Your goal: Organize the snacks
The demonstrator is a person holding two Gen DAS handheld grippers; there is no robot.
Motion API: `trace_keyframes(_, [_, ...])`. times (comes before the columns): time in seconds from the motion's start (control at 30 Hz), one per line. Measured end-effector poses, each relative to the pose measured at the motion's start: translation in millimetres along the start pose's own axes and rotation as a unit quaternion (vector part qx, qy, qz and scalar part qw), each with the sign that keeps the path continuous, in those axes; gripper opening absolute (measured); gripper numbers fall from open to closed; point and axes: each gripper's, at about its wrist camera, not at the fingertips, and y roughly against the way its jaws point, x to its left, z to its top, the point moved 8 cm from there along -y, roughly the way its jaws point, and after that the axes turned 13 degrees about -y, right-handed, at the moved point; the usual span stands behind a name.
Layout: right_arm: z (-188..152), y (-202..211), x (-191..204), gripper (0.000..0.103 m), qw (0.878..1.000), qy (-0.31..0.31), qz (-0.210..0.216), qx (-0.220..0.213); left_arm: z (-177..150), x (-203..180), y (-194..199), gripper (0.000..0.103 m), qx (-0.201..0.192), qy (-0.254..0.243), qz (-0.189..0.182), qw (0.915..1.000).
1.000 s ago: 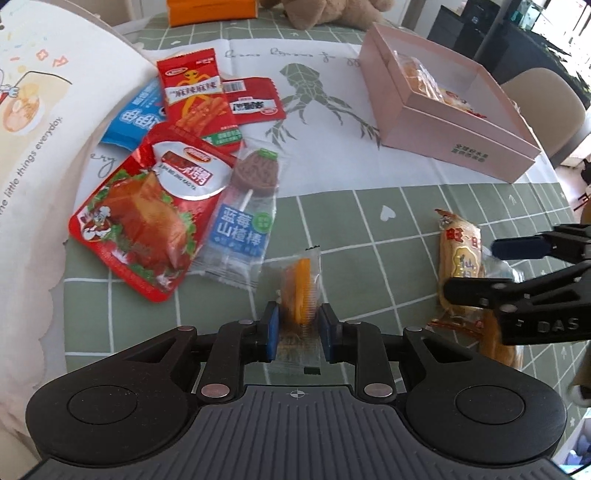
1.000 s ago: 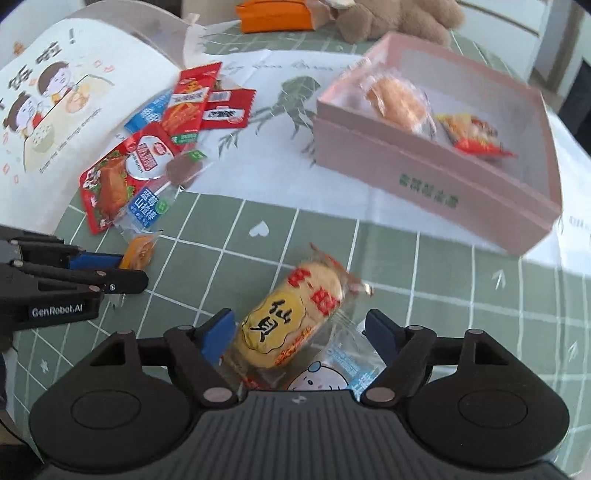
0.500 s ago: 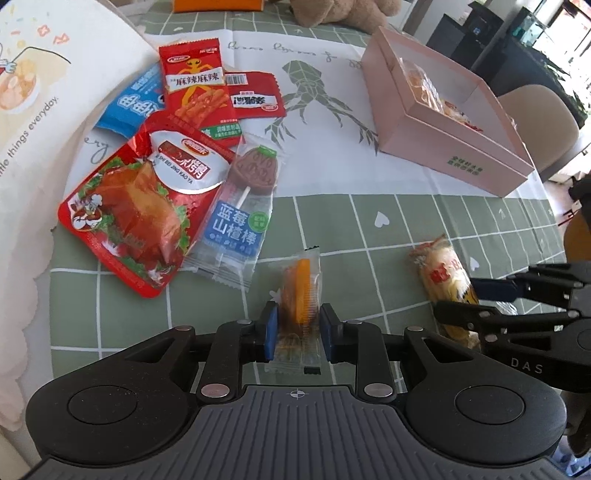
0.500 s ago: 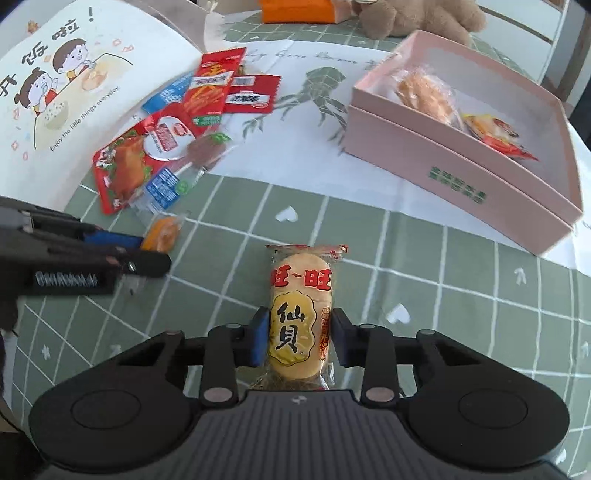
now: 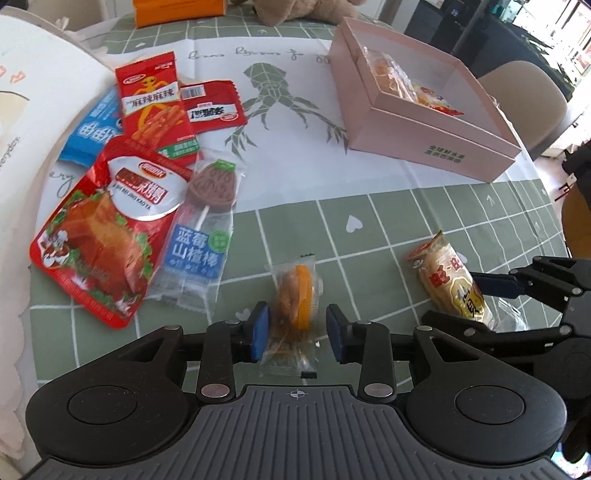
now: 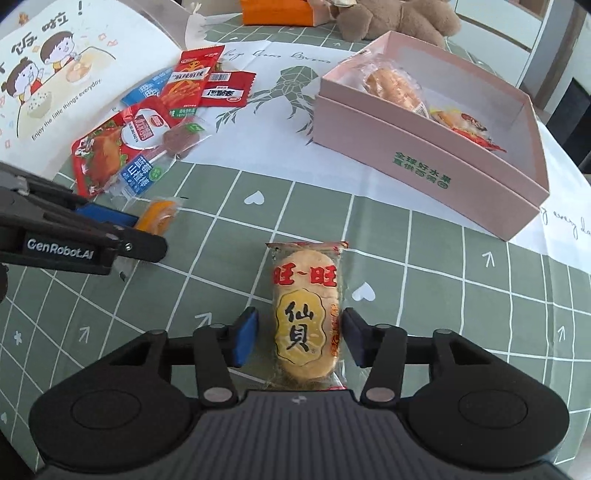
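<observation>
- Green checked tablecloth [image 6: 424, 277] under everything; both your grippers point down at it, side by side.
- Your left gripper [image 5: 297, 330]: jaws have just been opening, blue pads now stand clear on both sides of the small clear packet with the orange snack [image 5: 297, 299]; packet lies between them on the cloth, not gripped.
- Your right gripper [image 6: 299, 334]: jaws have just been opening too, rice cracker packet [image 6: 304, 314] lies flat between the pads. Left pad is clearly apart from it; right pad is very near the wrapper edge, can't quite tell if it touches.
- Pink box [image 6: 424, 162] sits open, far right of both packets, well apart from them; two wrapped snacks already inside.
- Loose pile at far left: big red roast-chicken pouch [image 5: 99, 232], lollipop in clear wrapper [image 5: 207, 218], red spicy-strip packet [image 5: 153, 107], smaller red packet [image 5: 212, 107], blue packet [image 5: 92, 133] partly under them.
- Teddy bear [image 6: 399, 18] and orange box [image 6: 277, 11] at the table's far edge.
</observation>
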Motion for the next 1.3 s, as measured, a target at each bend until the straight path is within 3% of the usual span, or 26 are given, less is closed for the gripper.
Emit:
trace_keyframes(0.1, [0.1,-0.1,0.1,0.05,1.0,-0.002,0.0,-0.001,3.4,0.5,-1.3,0.033,0.002,-0.006,-0.004,1.0])
trace_keyframes(0.2, [-1.2,2.2,-0.8,0.036,1.0,-0.001,0.001,0.001,3.3,1.5,-1.0,0.031,0.001,-0.009,-0.001,1.0])
trace_keyframes(0.33, [-3.0,7.7,-8.4,0.035,1.0,-0.017,0.008,0.006,-3.6,-3.5,2.2,0.025,-0.007,-0.004,-0.008,0.9999])
trace_keyframes(0.57, [6.6,32.7,-36.0,0.034,0.998,-0.054,0.01,-0.013,-2.8,-35.2,16.2,0.023,-0.023,-0.024,-0.056,0.9979])
trace_keyframes(0.7, [33.7,64.3,-57.0,0.034,0.995,-0.079,0.014,-0.05,56.5,-45.9,50.6,0.023,-0.076,-0.032,-0.095,0.9921])
trace_keyframes(0.83, [89.9,110.8,-78.1,0.034,0.988,-0.097,0.013,-0.119,144.6,-60.1,93.2,0.025,-0.147,-0.048,-0.129,0.9796])
trace_keyframes(0.93, [141.3,133.9,-90.0,0.037,0.982,-0.101,0.009,-0.16,210.6,-69.0,103.7,0.031,-0.178,-0.041,-0.154,0.971])
trace_keyframes(0.97, [154.8,133.9,-92.4,0.042,0.982,-0.098,0.009,-0.163,227.8,-70.7,96.0,0.031,-0.178,-0.043,-0.152,0.9713])
trace_keyframes(1.03, [176.5,122.0,-102.8,0.071,0.982,-0.103,-0.007,-0.155,248.2,-70.5,66.7,0.031,-0.146,-0.052,-0.115,0.9812])
trace_keyframes(1.1, [177.5,108.9,-113.4,0.071,0.983,-0.111,-0.035,-0.139,246.9,-65.1,53.4,0.031,-0.151,-0.049,-0.09,0.9831])
trace_keyframes(1.2, [144.6,98.1,-117.8,0.071,0.989,-0.106,-0.023,-0.104,218.1,-54.2,45.1,0.031,-0.147,-0.034,-0.108,0.9827])
trace_keyframes(1.3, [90.3,84.7,-120.5,0.071,0.993,-0.103,-0.02,-0.054,177.7,-33.9,33.7,0.031,-0.114,-0.043,-0.049,0.9913])
